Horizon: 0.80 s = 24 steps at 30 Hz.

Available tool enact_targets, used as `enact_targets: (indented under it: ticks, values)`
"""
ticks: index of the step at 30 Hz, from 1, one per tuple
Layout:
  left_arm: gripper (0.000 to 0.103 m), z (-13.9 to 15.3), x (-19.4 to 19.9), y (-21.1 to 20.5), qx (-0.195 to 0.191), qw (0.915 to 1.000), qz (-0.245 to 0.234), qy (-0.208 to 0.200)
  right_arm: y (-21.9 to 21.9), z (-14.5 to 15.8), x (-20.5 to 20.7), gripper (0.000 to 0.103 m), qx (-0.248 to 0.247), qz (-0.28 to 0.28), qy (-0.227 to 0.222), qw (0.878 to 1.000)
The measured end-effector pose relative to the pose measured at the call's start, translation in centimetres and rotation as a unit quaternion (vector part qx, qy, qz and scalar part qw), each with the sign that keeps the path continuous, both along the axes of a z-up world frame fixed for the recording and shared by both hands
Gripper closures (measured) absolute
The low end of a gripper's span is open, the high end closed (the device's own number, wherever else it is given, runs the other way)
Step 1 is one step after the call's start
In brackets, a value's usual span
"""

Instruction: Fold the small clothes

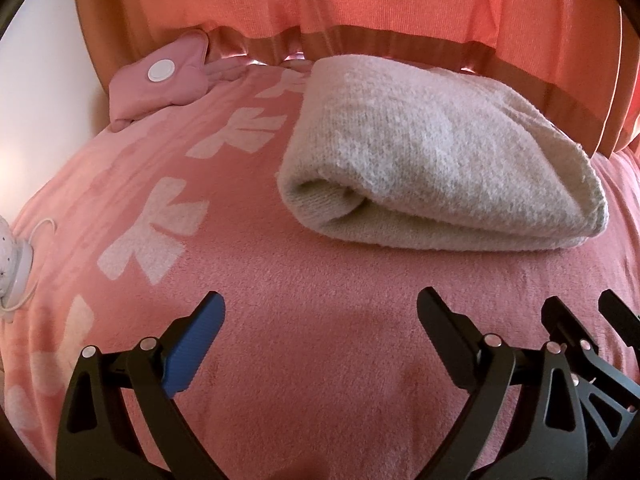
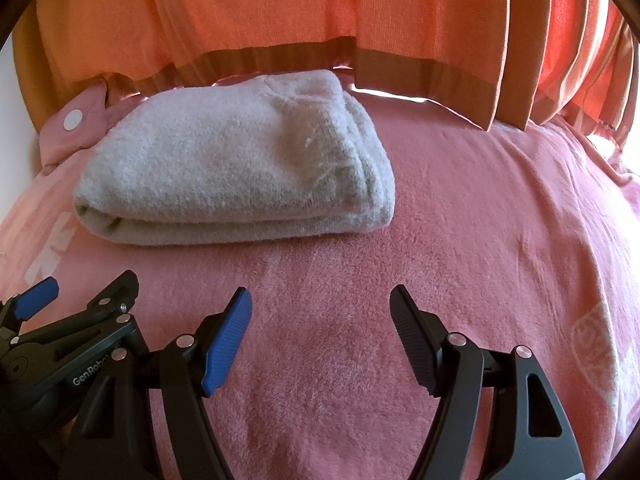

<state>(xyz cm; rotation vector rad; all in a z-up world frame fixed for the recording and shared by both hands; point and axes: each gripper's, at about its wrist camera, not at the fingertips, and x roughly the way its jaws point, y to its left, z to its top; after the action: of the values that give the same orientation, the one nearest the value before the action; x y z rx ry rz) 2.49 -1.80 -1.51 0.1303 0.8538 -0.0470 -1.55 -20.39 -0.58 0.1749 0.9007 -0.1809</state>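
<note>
A folded beige knit garment (image 1: pixel 436 160) lies on the pink fleece blanket (image 1: pixel 320 320), its folded edge toward me. It also shows in the right wrist view (image 2: pixel 232 160), ahead and to the left. My left gripper (image 1: pixel 320 312) is open and empty, a little short of the garment. My right gripper (image 2: pixel 320 304) is open and empty, also short of it. The right gripper's fingers (image 1: pixel 568 320) show at the lower right of the left wrist view. The left gripper's fingers (image 2: pixel 40 300) show at the lower left of the right wrist view.
An orange curtain (image 2: pixel 320 20) hangs behind the bed. A pink pouch with a white button (image 1: pixel 160 76) lies at the back left. A white device with a cord (image 1: pixel 12 264) sits at the left edge. The blanket has white bow patterns (image 1: pixel 152 232).
</note>
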Motion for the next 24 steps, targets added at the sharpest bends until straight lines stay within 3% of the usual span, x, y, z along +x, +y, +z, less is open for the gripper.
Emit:
enact_targets:
  ticks: [17, 24]
  values:
    - [0.010, -0.23, -0.09, -0.31, -0.001, 1.0000, 0.001, 0.000, -0.09, -0.26, 0.03, 0.034, -0.003, -0.001, 0.004, 1.000]
    - [0.019, -0.36, 0.06, -0.56, -0.015, 0.9998, -0.006, 0.008, -0.43, -0.33, 0.08, 0.034, 0.001, -0.003, 0.005, 1.000]
